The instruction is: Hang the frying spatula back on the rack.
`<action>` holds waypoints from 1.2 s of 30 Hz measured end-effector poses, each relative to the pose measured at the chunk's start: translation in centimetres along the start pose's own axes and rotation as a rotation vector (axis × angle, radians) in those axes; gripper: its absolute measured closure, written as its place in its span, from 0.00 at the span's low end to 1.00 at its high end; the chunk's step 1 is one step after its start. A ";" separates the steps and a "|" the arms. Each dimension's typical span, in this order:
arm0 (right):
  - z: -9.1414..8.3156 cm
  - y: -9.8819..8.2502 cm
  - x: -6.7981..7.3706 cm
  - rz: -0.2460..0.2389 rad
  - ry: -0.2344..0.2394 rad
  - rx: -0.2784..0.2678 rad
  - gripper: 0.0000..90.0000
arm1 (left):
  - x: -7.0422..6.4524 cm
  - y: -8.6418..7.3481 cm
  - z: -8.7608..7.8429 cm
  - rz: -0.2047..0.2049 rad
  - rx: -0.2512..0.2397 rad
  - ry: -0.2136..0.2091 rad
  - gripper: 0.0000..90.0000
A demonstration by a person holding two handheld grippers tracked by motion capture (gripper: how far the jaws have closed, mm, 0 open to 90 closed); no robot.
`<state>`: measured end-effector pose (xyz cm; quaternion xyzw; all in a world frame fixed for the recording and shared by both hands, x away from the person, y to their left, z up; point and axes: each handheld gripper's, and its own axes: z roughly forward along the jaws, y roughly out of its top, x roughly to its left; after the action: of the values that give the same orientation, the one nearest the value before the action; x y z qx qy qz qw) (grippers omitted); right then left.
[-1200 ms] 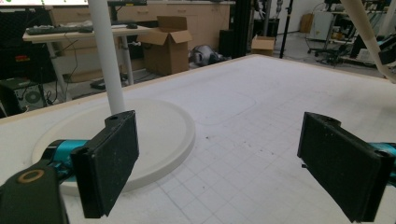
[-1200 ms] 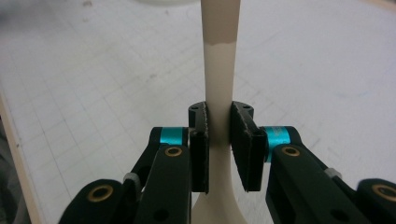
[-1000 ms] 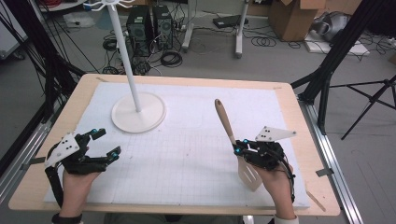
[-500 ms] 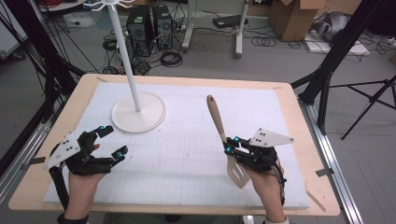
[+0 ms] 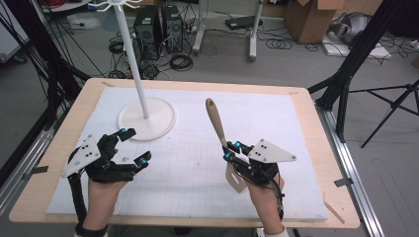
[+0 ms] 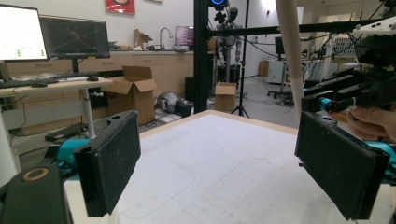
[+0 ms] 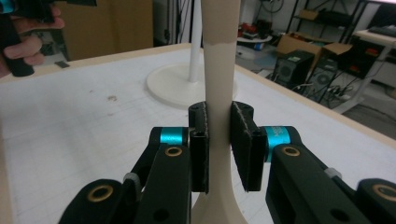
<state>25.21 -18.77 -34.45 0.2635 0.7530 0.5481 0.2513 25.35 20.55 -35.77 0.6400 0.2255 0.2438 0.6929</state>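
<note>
A spatula [image 5: 216, 121] with a pale wooden handle and a cream slotted blade stands tilted over the white mat, handle end up and away from me. My right gripper [image 5: 230, 150] is shut on its neck just above the blade; the right gripper view has both pads pressed on the spatula [image 7: 219, 70]. My left gripper [image 5: 134, 146] is open and holds nothing, near the round base of a white hook stand [image 5: 146, 118]. In the left gripper view its jaws [image 6: 224, 163] stand wide apart, with the spatula handle [image 6: 292, 60] and my right gripper [image 6: 355, 93] beyond.
The stand's thin pole [image 5: 136, 64] rises from its base at the mat's back left. The white mat [image 5: 296, 128] covers a wooden table [image 5: 321, 148]. Black frame legs, computer towers and cables sit on the floor behind.
My right gripper has carried the spatula left toward the table's middle. My left gripper has shifted a little right and forward, toward the stand base.
</note>
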 end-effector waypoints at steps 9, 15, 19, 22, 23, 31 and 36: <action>1.0 0.3 1.6 -0.010 -0.028 -0.040 0.86 | -1.3 0.3 2.0 -0.014 -0.004 -0.016 0.20; 1.7 0.4 2.4 -0.021 -0.030 -0.047 0.86 | -2.4 0.6 3.8 -0.021 -0.006 -0.030 0.23; 2.1 0.4 2.8 -0.018 -0.014 -0.057 0.86 | -3.0 0.7 4.8 -0.022 -0.001 -0.043 0.26; 2.5 0.4 3.1 -0.020 0.012 -0.059 0.86 | -3.9 0.9 6.1 -0.026 -0.007 -0.080 0.31; 2.6 0.4 3.2 -0.028 0.012 -0.059 0.86 | -4.1 1.0 6.3 -0.020 -0.007 -0.083 0.33; 3.0 0.5 3.8 -0.034 0.011 -0.062 0.86 | -5.2 1.4 7.9 -0.030 -0.035 -0.077 0.41; 3.1 0.5 4.1 -0.036 0.005 -0.065 0.86 | -5.8 1.3 8.9 -0.049 -0.032 -0.060 0.43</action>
<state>24.36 -13.70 -35.18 0.2405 0.7399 0.5683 0.2677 26.33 10.10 -33.73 0.6303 0.2164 0.2113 0.7151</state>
